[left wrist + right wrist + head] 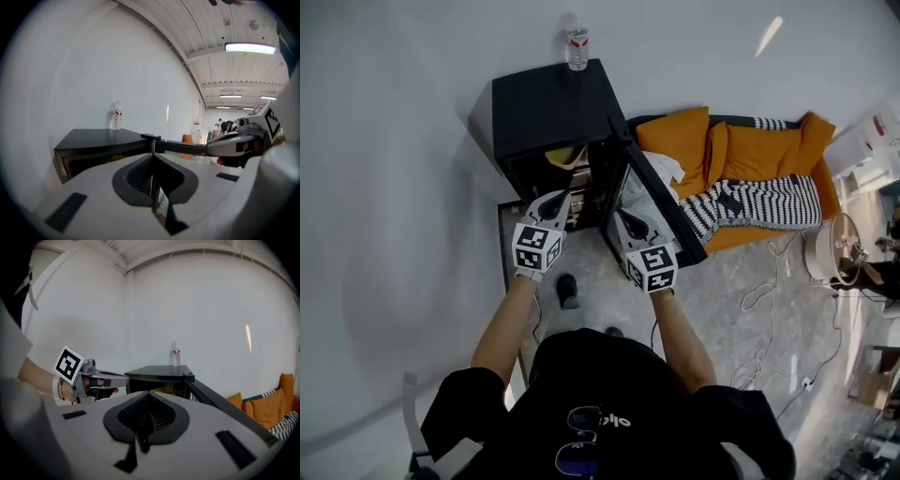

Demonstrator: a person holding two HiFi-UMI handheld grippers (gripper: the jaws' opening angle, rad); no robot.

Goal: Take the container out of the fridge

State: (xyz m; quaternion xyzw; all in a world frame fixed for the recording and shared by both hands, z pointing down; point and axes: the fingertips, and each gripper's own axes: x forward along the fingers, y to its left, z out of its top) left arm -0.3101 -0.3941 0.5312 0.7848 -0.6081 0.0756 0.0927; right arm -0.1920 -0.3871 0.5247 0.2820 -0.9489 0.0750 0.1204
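Observation:
A small black fridge point(546, 105) stands against the white wall with its door point(654, 202) swung open to the right. Inside, near the top, a yellowish container point(567, 156) shows; it also peeks over the jaws in the left gripper view point(115, 158) and the right gripper view point(161, 391). My left gripper point(555, 202) is in front of the fridge opening, shut on nothing point(152, 157). My right gripper point(625, 218) is beside it, close to the door's inner face, also shut on nothing point(149, 393). Neither touches the container.
A water bottle point(577, 45) stands on the fridge top. An orange sofa point(750, 155) with a striped blanket is to the right of the door. White cables point(759, 295) trail over the marble floor. A round stool point(839, 248) is at the far right.

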